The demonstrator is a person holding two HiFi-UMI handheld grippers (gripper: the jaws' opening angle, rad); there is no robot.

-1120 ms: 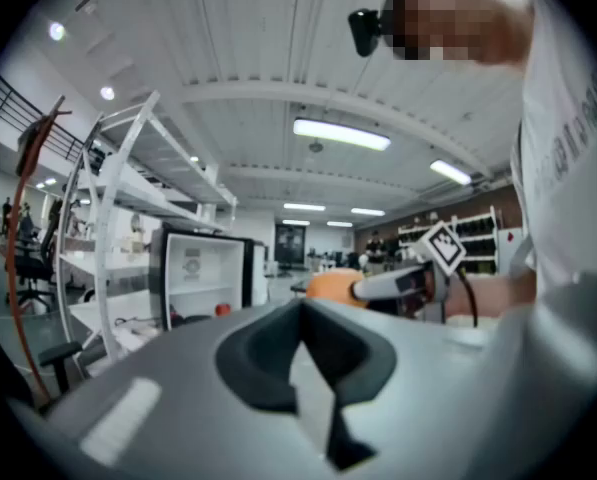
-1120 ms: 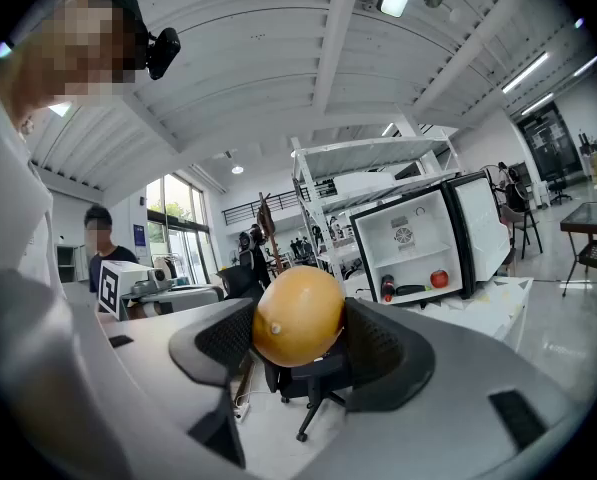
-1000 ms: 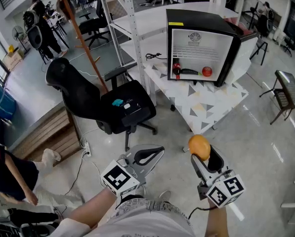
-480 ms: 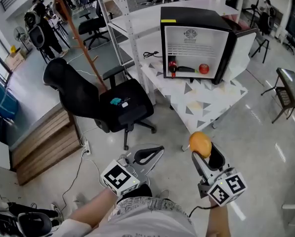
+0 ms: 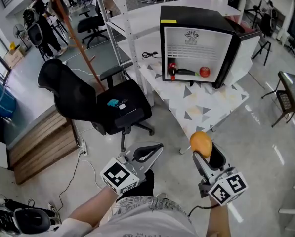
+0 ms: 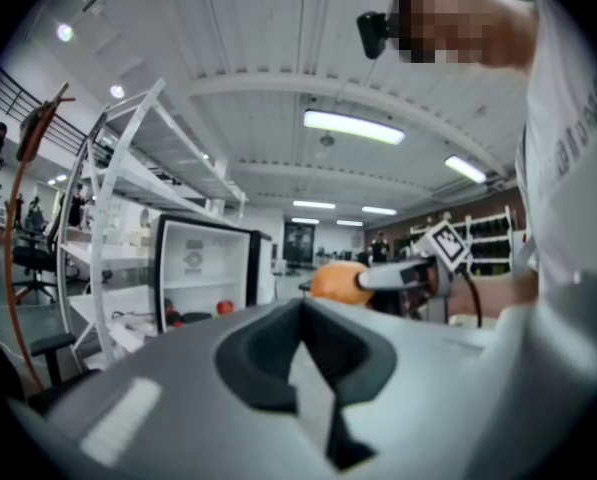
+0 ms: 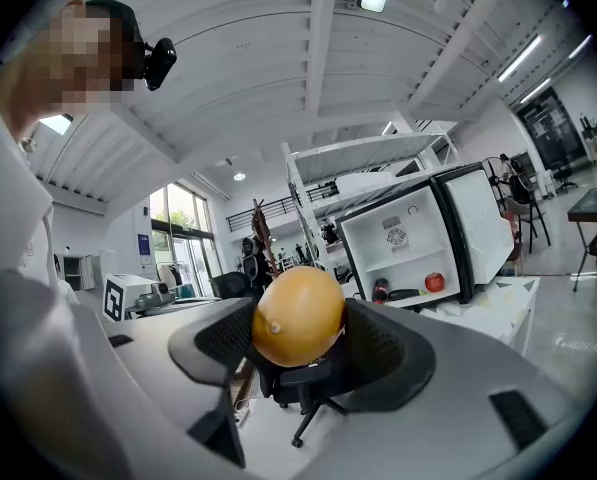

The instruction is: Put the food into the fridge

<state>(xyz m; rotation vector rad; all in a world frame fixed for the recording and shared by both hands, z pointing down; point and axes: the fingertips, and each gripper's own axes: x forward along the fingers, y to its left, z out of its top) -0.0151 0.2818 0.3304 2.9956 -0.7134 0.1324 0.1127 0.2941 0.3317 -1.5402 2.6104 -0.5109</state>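
A round orange fruit (image 5: 200, 143) is held up, well apart from the open fridge (image 5: 196, 19).

The right gripper (image 5: 203, 151), at the lower right of the head view, pinches the fruit between its two dark pads, and the fruit hides their tips there. The left gripper (image 5: 157, 148), at the lower middle, has its jaws pressed together with nothing in them. The fridge stands on a white table (image 5: 206, 107) at the upper right, its door swung out to the right. Low inside it sits a small red round food (image 5: 204, 72). A dark thing lies to the left of that, too small to tell what it is. A black chair (image 5: 115, 105) stands at the left. The person's arms are cut off by the bottom edge.
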